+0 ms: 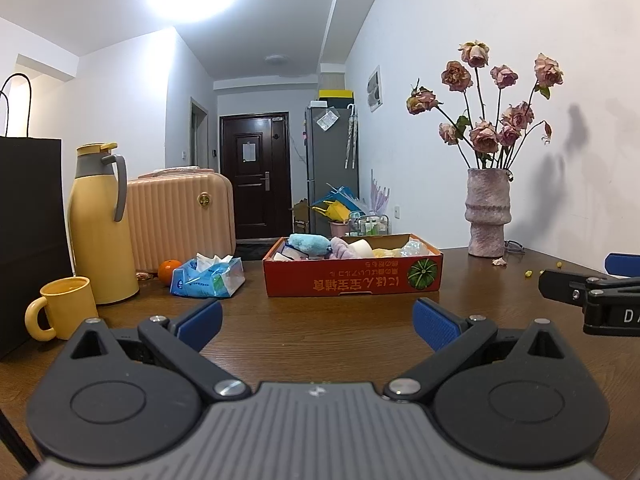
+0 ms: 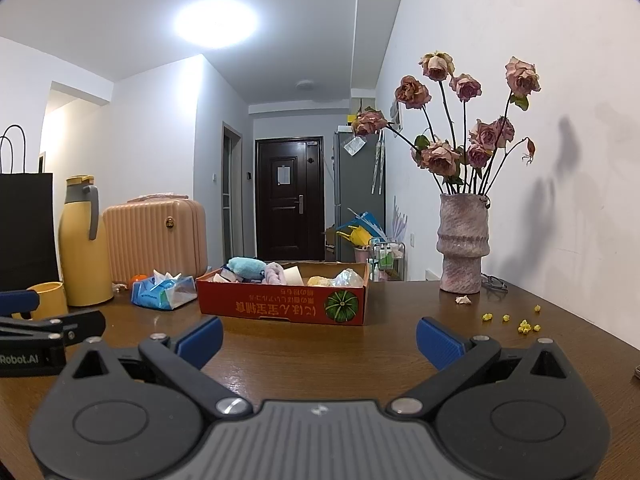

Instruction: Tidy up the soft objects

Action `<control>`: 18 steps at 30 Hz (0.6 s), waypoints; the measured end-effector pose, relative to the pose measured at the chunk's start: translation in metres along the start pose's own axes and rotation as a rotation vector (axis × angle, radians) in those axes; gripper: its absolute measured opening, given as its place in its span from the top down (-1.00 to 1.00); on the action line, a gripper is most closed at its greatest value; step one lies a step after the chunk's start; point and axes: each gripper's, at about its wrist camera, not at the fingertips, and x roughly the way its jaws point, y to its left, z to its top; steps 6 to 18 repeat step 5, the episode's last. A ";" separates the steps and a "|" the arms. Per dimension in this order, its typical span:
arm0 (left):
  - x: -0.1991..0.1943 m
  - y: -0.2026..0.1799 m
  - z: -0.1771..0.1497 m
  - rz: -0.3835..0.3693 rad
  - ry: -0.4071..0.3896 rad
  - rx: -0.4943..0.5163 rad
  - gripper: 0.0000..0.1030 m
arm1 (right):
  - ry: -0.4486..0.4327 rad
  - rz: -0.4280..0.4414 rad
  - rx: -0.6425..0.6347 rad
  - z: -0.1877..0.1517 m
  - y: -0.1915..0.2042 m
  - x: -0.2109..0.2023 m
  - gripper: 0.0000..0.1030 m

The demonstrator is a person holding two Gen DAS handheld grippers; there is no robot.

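Nearest in the left wrist view, the left gripper [image 1: 318,326] hovers low over the dark brown wooden table [image 1: 340,332], its blue-padded fingers [image 1: 434,326] spread wide apart with nothing between them. The right gripper [image 2: 319,338] is level with it and equally spread and empty; in the left view part of it juts in from the right edge.

A little further off on the left stands a yellow ceramic mug [image 1: 64,308], and behind it a tall yellow thermos jug with a grey handle [image 1: 102,224] beside a black paper bag with cord handles [image 1: 28,216]. A blue plastic pack of tissues [image 1: 208,276] lies just left of centre, with a small orange fruit [image 1: 169,270] beside it.

At the middle of the table sits the shallow red cardboard box printed with a green pumpkin [image 1: 352,278]. Inside lie the soft things: a fluffy light-blue plush piece [image 1: 310,243], a lilac knitted cloth [image 1: 344,249], a white roll [image 1: 362,247], something yellow and a crinkled clear wrapper [image 1: 414,248].

To the right, near the wall, stands a rough pink ceramic vase holding dried pink roses [image 1: 488,212]; small yellow crumbs [image 2: 524,325] dot the table near it. Behind the jug rests a ribbed peach hard-shell suitcase [image 1: 180,220].
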 end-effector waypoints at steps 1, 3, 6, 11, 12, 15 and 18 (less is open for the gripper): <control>0.000 0.000 -0.001 -0.005 0.000 0.000 -1.00 | 0.002 0.000 -0.001 0.000 0.000 0.001 -1.00; 0.001 0.002 -0.002 -0.015 0.001 -0.002 -1.00 | 0.005 -0.001 -0.002 -0.001 0.001 0.002 -1.00; 0.003 0.002 -0.002 -0.018 0.006 -0.006 -1.00 | 0.010 -0.002 -0.003 -0.002 0.001 0.005 -1.00; 0.003 0.002 -0.002 -0.018 0.006 -0.006 -1.00 | 0.010 -0.002 -0.003 -0.002 0.001 0.005 -1.00; 0.003 0.002 -0.002 -0.018 0.006 -0.006 -1.00 | 0.010 -0.002 -0.003 -0.002 0.001 0.005 -1.00; 0.003 0.002 -0.002 -0.018 0.006 -0.006 -1.00 | 0.010 -0.002 -0.003 -0.002 0.001 0.005 -1.00; 0.003 0.002 -0.002 -0.018 0.006 -0.006 -1.00 | 0.010 -0.002 -0.003 -0.002 0.001 0.005 -1.00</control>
